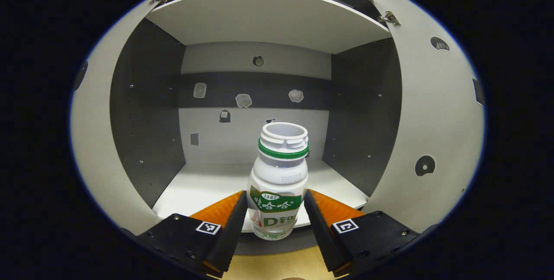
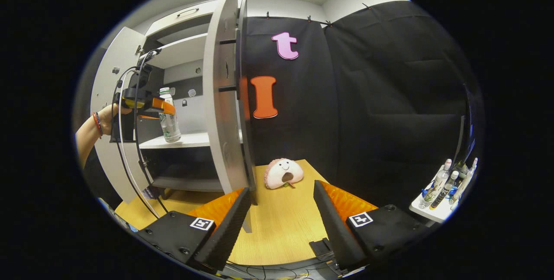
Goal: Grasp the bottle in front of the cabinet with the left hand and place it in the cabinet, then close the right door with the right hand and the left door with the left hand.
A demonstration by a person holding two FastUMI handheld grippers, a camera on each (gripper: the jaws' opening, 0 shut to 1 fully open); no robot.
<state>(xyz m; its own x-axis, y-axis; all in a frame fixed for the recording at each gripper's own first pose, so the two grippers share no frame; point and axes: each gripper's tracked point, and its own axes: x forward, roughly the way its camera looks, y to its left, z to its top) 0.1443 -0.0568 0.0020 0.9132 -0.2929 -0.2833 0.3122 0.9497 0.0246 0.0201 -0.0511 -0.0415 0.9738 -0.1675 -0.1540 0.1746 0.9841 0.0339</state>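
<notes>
A white bottle [image 1: 277, 176] with a green neck ring and green label stands between the pads of my left gripper [image 1: 275, 215], which is shut on it. The bottle hangs at the front edge of the cabinet's white shelf [image 1: 203, 185]. In the right gripper view the same bottle [image 2: 169, 122] sits just above the shelf [image 2: 186, 140], slightly tilted, held by the left gripper [image 2: 161, 107]. Both doors stand open: the left door [image 1: 93, 141] and the right door [image 1: 433, 115]. My right gripper [image 2: 281, 210] is open over the wooden table [image 2: 281, 232], close to the right door [image 2: 223, 98].
A person's hand [image 2: 104, 115] with trailing cables holds the left gripper. A pink plush toy [image 2: 283, 172] lies on the table by the black wall. A white tray of several bottles [image 2: 446, 189] stands at the far right. Small stickers dot the cabinet's back wall [image 1: 255, 98].
</notes>
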